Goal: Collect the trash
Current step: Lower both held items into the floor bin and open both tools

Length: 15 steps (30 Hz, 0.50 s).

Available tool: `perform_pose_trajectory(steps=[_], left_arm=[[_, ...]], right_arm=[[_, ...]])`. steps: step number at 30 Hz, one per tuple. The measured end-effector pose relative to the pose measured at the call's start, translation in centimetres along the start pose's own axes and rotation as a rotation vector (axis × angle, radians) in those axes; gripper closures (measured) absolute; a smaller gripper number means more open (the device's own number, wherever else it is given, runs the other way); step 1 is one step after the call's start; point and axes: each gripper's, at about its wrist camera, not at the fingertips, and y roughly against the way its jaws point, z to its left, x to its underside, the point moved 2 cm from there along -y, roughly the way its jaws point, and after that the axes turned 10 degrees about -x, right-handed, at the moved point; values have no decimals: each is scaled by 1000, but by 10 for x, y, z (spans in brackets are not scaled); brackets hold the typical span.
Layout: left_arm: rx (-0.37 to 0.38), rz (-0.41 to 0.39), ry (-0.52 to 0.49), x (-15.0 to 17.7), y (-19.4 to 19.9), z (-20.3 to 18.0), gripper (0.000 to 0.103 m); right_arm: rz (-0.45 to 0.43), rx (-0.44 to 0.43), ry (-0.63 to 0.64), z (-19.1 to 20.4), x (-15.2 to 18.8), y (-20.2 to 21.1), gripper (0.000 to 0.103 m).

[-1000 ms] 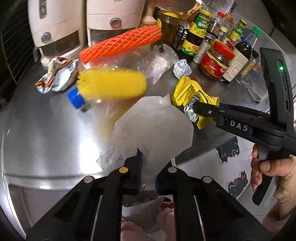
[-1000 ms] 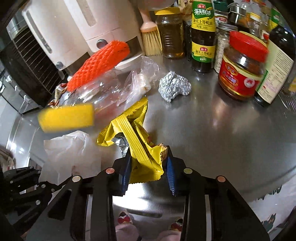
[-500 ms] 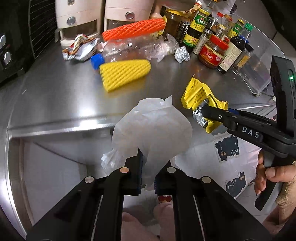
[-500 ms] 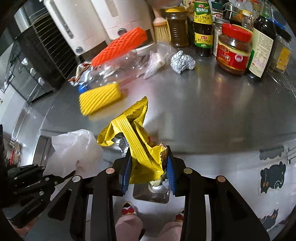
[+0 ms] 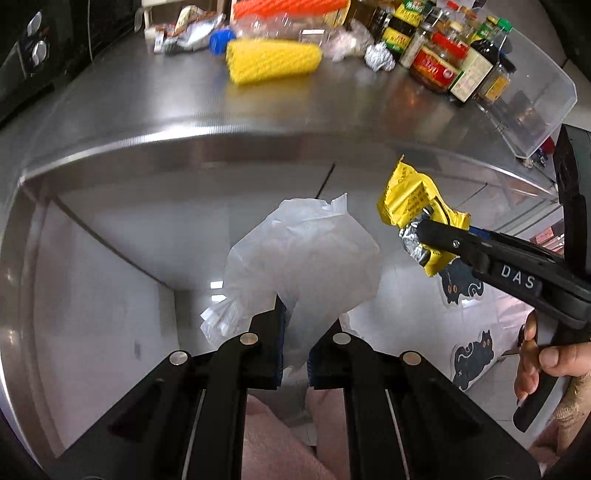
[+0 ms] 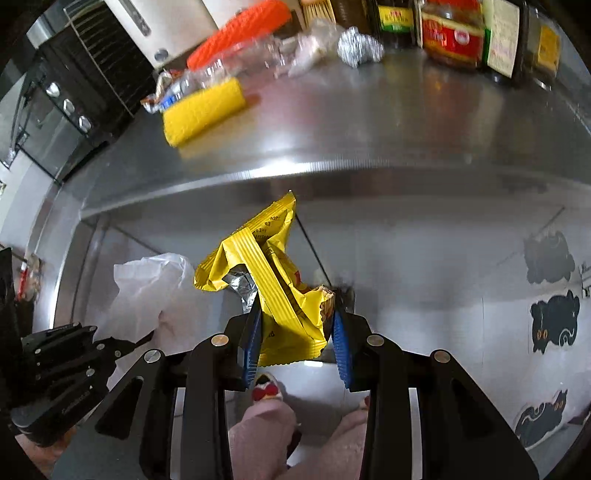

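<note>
My left gripper (image 5: pixel 295 328) is shut on a crumpled white plastic bag (image 5: pixel 306 254), which hangs in the air in front of the steel counter's front panel. My right gripper (image 6: pixel 295 325) is shut on a yellow snack wrapper (image 6: pixel 273 280) with a silver foil lining. In the left wrist view that wrapper (image 5: pixel 410 206) and the right gripper (image 5: pixel 424 232) show at the right, with a hand (image 5: pixel 546 362) on the handle. The bag (image 6: pixel 147 288) and the left gripper (image 6: pixel 144 338) show at the left of the right wrist view. Both grippers are below the counter edge, pointing steeply down.
On the steel counter (image 5: pixel 155 103) lie a yellow foam net (image 5: pixel 273 61), an orange foam net (image 6: pixel 240 33), a clear bottle with a blue cap (image 5: pixel 221 37), a foil ball (image 5: pixel 380 59), a crumpled wrapper (image 5: pixel 188 31) and several sauce jars (image 5: pixel 432 66). Slippered feet (image 6: pixel 266 391) stand below.
Both grippers have drawn back off the counter and sunk below its front edge, carrying the white bag and the yellow wrapper. The trash on the counter now lies farther away.
</note>
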Motion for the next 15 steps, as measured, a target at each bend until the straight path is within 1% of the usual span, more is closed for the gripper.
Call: perform_pose_trajectory(steps=[5, 9, 12, 15], left_arm=[[-11, 50, 11, 13, -32, 3, 96], [-23, 111, 11, 22, -66, 6, 96], [-17, 138, 17, 24, -86, 9, 96], [-6, 160, 28, 24, -108, 11, 96]], right_arm=[[53, 20, -27, -11, 14, -25, 68], [101, 33, -76, -25, 21, -49, 68], [131, 43, -109, -35, 24, -69, 68], [150, 33, -127, -40, 26, -87, 68]])
